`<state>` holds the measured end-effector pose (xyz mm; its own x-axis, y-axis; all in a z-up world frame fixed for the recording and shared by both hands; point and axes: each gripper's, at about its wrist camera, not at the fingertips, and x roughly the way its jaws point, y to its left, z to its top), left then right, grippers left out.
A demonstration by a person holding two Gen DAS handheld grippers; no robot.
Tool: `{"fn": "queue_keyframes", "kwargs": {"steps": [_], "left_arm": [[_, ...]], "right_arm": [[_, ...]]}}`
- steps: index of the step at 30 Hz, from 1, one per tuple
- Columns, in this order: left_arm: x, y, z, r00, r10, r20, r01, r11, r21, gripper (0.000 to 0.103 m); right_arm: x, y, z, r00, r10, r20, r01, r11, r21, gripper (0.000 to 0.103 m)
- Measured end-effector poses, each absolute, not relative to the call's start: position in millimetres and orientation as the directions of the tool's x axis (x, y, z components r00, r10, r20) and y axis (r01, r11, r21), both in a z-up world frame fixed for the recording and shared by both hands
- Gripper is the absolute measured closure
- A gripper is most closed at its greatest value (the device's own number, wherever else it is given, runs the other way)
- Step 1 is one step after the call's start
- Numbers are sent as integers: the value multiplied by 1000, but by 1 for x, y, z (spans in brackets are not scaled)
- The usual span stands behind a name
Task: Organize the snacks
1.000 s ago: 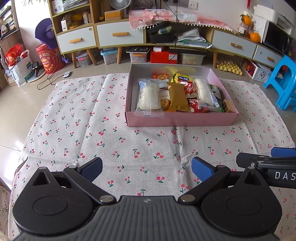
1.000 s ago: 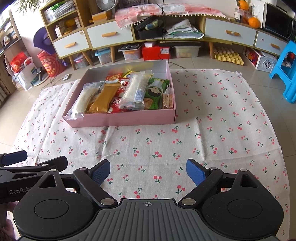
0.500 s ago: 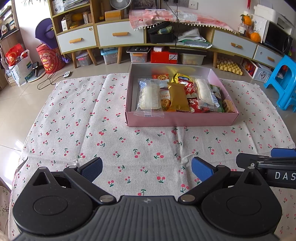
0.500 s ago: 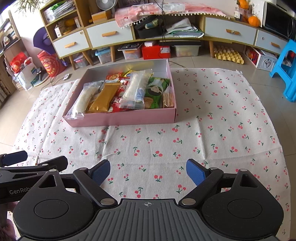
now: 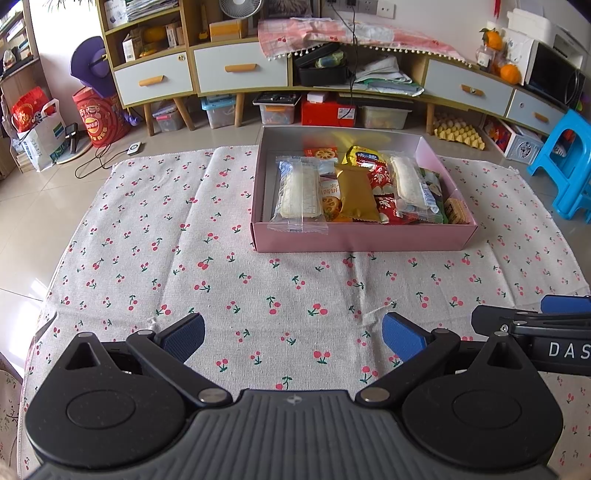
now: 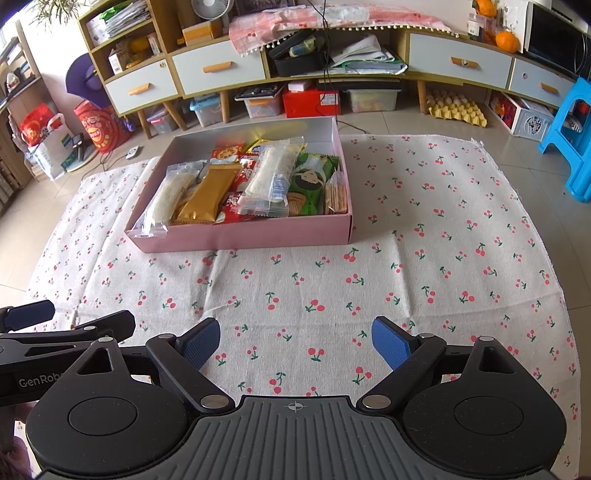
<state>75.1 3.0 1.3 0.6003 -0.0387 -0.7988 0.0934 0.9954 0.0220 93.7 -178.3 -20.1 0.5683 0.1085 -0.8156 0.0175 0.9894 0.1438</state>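
Woven cherry-print cloth [image 5: 258, 295]; glossy plastic snack wrappers [image 5: 358, 192]

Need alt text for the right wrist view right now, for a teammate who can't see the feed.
A pink box packed with wrapped snacks sits on a cherry-print cloth, ahead and left of the open, empty right gripper. The left gripper pokes in at the lower left edge; cabinets and storage bins line the back wall.

A living room in somebody's home

A long wooden cabinet [image 5: 332, 77] with drawers stands by the wall, with a fan [image 5: 240, 7], oranges [image 5: 509, 72] and a microwave [image 5: 554, 74] on top. Plastic storage boxes [image 5: 277, 109] and an egg tray [image 5: 460, 131] sit under it, a blue stool [image 5: 565, 162] nearby, a cherry-print cloth [image 5: 184, 240] on the tiled floor.
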Motion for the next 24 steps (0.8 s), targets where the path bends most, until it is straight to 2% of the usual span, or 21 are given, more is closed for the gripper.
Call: {"fn": "queue_keyframes", "kwargs": {"steps": [24], "left_arm": [[75,5,0,599,-39,-800,95,995,23,1]], "right_arm": [[94,-178,-21,567,109,-817,17,989,144,12]]}}
